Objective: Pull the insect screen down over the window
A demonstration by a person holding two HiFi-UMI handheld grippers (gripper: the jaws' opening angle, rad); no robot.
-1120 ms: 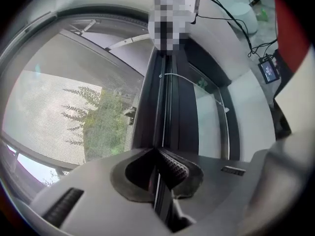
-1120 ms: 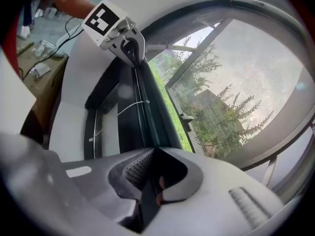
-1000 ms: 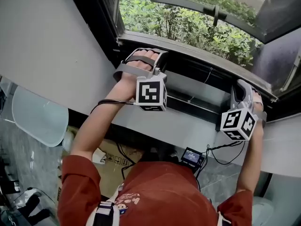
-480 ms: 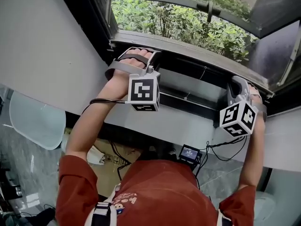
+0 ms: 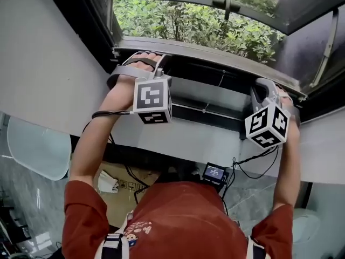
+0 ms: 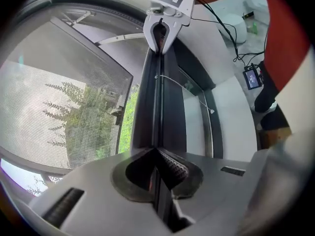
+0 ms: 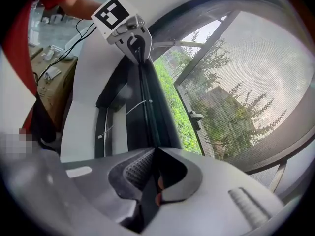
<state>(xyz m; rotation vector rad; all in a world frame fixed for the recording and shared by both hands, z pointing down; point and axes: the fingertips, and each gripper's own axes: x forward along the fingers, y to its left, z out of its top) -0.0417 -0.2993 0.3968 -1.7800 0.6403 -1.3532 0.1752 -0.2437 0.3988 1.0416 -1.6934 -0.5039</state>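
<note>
The insect screen's dark pull bar [image 5: 210, 79] lies low against the window sill [image 5: 205, 48]. My left gripper [image 5: 141, 59] clamps its left end and my right gripper [image 5: 265, 86] its right end. In the left gripper view the bar [image 6: 155, 97] runs from my shut left gripper [image 6: 156, 152] away to the right gripper [image 6: 160, 33]. In the right gripper view the same bar [image 7: 147, 109] passes between the pads of the right gripper [image 7: 153, 154] and reaches the left gripper [image 7: 134, 45]. Fine mesh [image 7: 246, 82] covers the outdoor view.
An outward-opened casement pane [image 5: 232, 4] hangs above green bushes [image 5: 188, 20]. A thin cord [image 6: 197, 95] lies along the lower frame. Below the white ledge [image 5: 188, 139] are a small screen device [image 5: 214, 172] on cables and a cardboard box [image 5: 121, 183].
Both grippers keep their grip on the bar at the sill. The hands and window have slid a little up and left in the head view, and the grippers have tipped slightly.
</note>
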